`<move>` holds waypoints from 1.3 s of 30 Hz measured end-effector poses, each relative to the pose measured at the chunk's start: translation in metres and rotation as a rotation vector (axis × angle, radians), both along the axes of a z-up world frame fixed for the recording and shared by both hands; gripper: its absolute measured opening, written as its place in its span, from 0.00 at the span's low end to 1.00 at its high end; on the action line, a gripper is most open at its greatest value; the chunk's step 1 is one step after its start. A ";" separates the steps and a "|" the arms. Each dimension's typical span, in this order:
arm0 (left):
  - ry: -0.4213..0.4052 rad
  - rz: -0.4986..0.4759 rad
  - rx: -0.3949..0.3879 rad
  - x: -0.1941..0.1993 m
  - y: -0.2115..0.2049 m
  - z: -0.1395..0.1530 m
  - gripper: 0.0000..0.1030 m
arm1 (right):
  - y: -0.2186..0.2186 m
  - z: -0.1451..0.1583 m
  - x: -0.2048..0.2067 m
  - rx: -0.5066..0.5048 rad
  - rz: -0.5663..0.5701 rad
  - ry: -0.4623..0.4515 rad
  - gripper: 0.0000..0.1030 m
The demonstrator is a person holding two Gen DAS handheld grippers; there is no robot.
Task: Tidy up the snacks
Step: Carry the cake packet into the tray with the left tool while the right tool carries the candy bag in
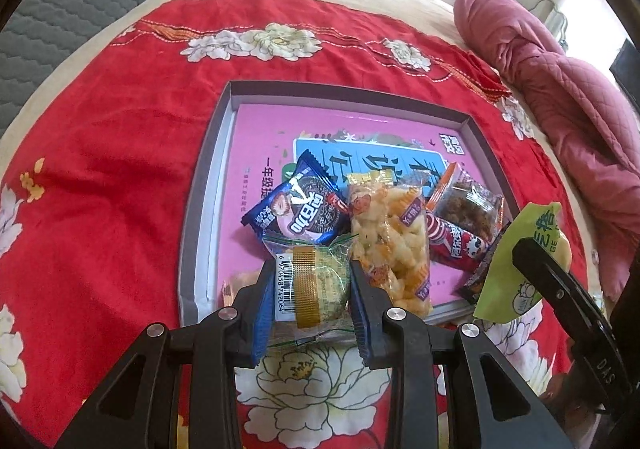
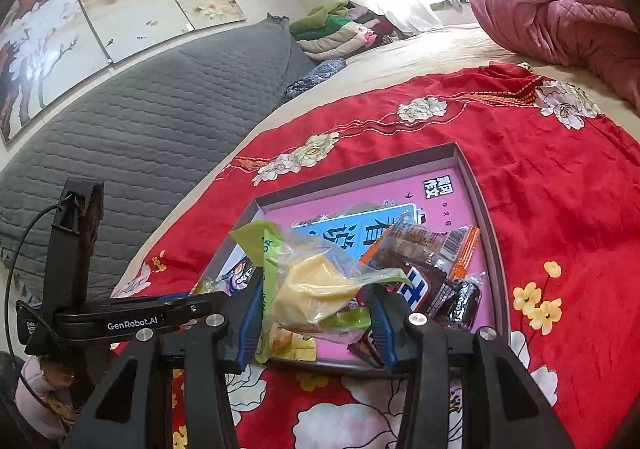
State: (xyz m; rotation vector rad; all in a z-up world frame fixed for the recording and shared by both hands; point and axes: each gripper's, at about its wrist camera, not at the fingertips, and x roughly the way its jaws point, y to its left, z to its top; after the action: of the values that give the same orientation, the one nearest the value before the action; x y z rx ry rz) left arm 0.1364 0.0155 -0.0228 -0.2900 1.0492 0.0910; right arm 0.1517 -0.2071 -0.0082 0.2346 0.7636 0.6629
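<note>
Cake (image 1: 316, 285) clamped in left gripper (image 1: 310, 299), over tray (image 1: 208, 185) near edge. Right gripper (image 2: 316, 313) clamps bun (image 2: 316, 289). Advice: lower both beside 5 packets, then release.

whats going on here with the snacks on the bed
A person with a gripper in each hand is gathering snacks into a shallow box on a red bedspread. The left gripper is shut on a round pastry packet at the box's near edge. The right gripper is shut on a green-and-clear packet over the box. Several other packets already lie inside.
</note>
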 end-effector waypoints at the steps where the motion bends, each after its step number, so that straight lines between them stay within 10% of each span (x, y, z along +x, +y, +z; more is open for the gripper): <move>1: 0.001 0.001 0.001 0.001 0.000 0.000 0.34 | 0.000 0.000 0.002 0.000 -0.002 0.001 0.46; 39: 0.008 0.006 0.036 0.015 0.001 -0.016 0.34 | 0.033 -0.016 0.002 -0.203 0.057 -0.069 0.46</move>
State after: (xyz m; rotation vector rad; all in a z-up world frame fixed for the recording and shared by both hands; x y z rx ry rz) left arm 0.1516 0.0162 -0.0384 -0.2604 1.0534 0.1168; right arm 0.1535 -0.1741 -0.0238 0.0047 0.7672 0.6389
